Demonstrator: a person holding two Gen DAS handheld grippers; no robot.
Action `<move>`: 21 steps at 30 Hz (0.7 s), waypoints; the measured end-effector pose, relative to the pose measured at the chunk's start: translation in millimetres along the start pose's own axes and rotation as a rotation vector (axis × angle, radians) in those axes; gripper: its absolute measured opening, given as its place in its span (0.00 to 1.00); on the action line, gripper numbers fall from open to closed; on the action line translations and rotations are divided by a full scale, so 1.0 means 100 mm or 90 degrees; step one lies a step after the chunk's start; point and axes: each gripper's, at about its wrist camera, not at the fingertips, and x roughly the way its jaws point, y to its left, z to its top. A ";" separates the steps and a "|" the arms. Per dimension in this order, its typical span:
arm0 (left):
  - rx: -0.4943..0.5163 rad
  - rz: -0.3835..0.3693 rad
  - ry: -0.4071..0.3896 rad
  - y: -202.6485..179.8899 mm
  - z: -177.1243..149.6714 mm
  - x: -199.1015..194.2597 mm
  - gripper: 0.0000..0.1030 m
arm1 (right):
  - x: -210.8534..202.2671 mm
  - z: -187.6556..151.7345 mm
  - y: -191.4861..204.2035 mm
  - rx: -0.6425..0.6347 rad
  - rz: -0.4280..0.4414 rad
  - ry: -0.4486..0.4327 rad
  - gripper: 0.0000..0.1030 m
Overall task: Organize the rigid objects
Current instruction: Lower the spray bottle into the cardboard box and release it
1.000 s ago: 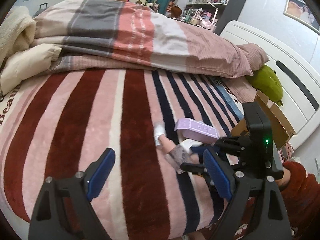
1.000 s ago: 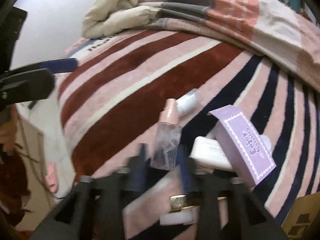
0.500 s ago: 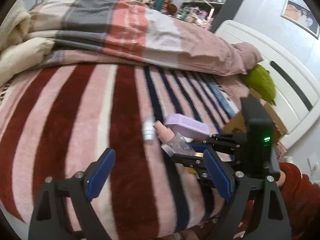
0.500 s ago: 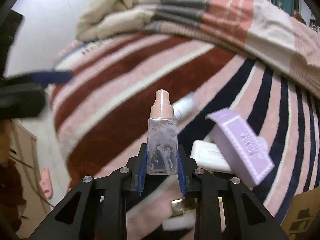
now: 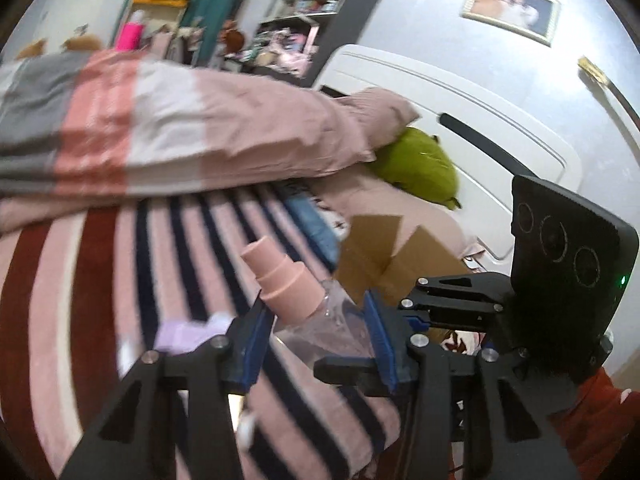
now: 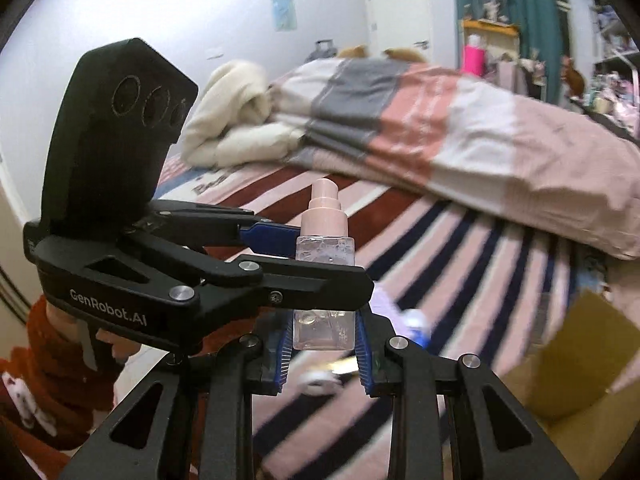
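clear square plastic bottle with pink pump cap [image 6: 324,280] held upright above striped pink, maroon and navy plush blanket [image 6: 472,280], clear of the bedding. right gripper [image 6: 323,350] clamped on bottle's lower body, blue pads pressed against both side faces. left gripper [image 5: 318,330] reaching in from the side at bottle's upper body, jaws closing, bottle between blue pads; in right wrist view one black finger crossing in front of bottle, one blue pad behind it near the shoulder. pad contact on left side not resolvable through motion blur. open brown cardboard box [image 5: 384,256] just beyond bottle in left wrist view, flaps up. blurred lilac box [image 5: 188,330] and small white items lying on blanket below. folded pink, grey and white quilt [image 6: 440,128] further back on bed.
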 end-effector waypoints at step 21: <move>0.058 -0.042 0.210 -1.15 0.35 1.77 0.73 | -0.68 -0.67 -1.49 0.194 -0.151 0.103 0.25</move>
